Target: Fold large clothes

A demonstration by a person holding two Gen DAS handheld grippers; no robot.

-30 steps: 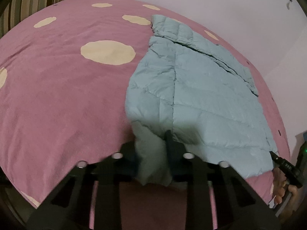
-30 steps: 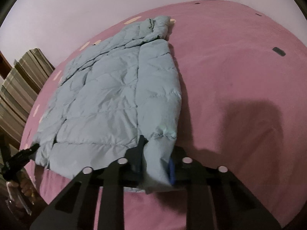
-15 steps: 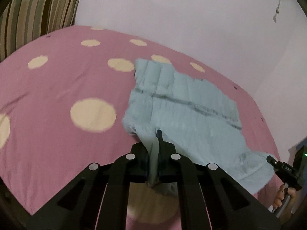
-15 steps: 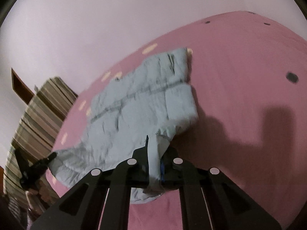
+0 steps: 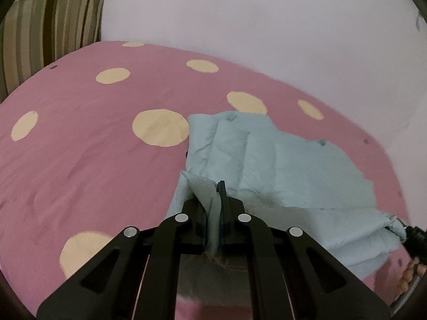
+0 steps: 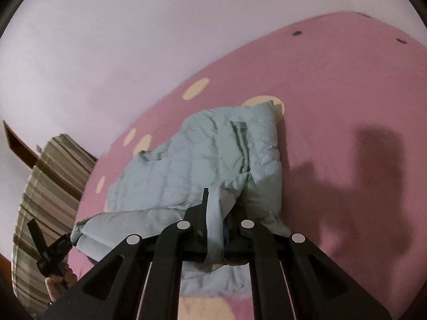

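A light blue quilted puffer jacket (image 5: 288, 165) lies on the pink bed, its near hem lifted off the cover. My left gripper (image 5: 212, 197) is shut on the jacket's near left corner. My right gripper (image 6: 214, 208) is shut on the near right corner of the jacket (image 6: 202, 157). The hem hangs between the two grippers and doubles over the part that still lies flat. The right gripper also shows at the right edge of the left wrist view (image 5: 415, 236), and the left gripper at the lower left of the right wrist view (image 6: 49, 250).
The bed cover (image 5: 80, 165) is pink with cream dots and stretches wide to the left of the jacket. A striped pillow (image 5: 48, 24) stands at the far left against the pale wall (image 5: 253, 21). Hand shadows fall on the cover (image 6: 373, 176) at the right.
Both grippers have risen and moved forward with the hem, lifting the jacket's near half and folding it toward the collar. The jacket's flat part looks much shorter now.
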